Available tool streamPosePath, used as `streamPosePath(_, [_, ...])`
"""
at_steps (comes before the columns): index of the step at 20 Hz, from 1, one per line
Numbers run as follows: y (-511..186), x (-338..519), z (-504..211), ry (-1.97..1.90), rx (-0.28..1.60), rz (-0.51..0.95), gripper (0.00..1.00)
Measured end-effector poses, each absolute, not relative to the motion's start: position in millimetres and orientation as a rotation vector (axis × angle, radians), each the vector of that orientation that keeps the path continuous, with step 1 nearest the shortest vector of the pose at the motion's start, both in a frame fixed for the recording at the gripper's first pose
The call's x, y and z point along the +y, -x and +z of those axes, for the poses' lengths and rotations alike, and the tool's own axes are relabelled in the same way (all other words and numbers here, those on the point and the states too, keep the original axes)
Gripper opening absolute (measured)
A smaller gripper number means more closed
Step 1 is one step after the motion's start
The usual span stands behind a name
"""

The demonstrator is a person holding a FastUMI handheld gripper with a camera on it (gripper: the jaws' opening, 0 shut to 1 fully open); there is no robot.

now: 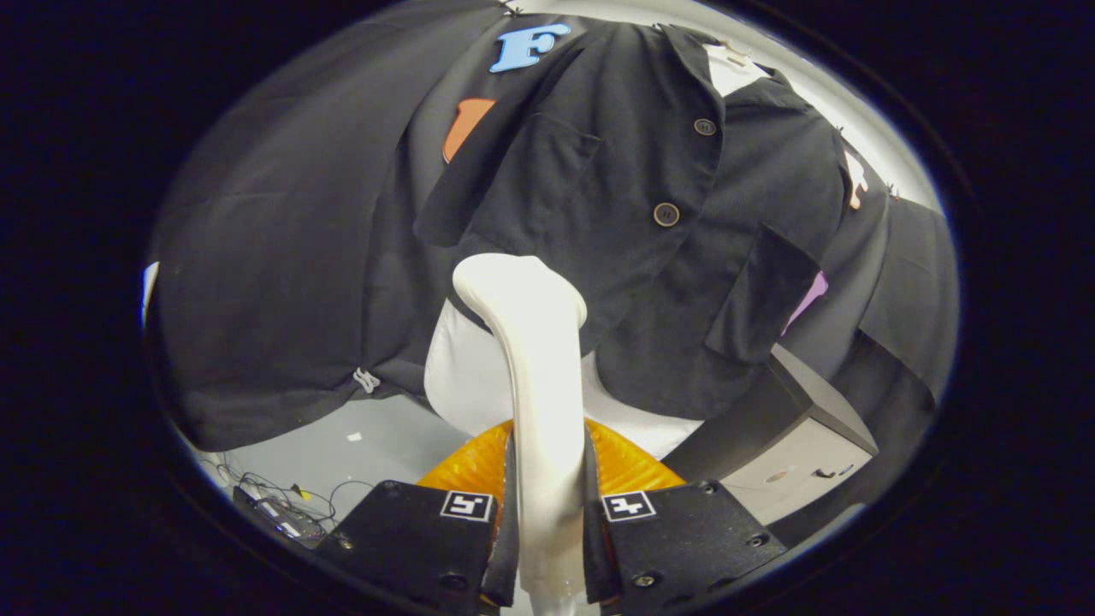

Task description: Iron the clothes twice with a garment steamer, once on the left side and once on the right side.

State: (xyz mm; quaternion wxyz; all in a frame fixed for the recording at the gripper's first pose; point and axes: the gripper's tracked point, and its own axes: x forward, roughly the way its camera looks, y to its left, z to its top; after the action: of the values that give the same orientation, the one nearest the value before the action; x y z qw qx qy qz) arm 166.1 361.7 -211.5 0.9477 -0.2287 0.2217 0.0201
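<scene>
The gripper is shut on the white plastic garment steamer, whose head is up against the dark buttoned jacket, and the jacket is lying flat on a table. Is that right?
Not quite. The gripper is shut on the white plastic garment steamer, whose head meets the dark buttoned jacket, but the gripper view shows the jacket hanging upright with its hem loose, not lying flat on a table.

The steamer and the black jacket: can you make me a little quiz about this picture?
1. True or false: the gripper is shut on the steamer.
2. Which is the colour of the jacket? A white, B black, C red.
3. Fill in: just below the steamer's white body lies an ____ part.

Key: 1 true, both fingers press its white handle. 2 B. 3 orange.
</scene>
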Motion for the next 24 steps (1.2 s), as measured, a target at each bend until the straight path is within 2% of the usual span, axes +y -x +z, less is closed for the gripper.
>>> streamPosePath(8, [-112.8,319.7,-222.5,0.341,0.58,0.046,0.33])
streamPosePath(17, [-79.2,223.8,-189.6,0.206,0.593,-0.072,0.33])
streamPosePath(24, [-49.8,154.2,-157.0,0.086,0.573,-0.111,0.33])
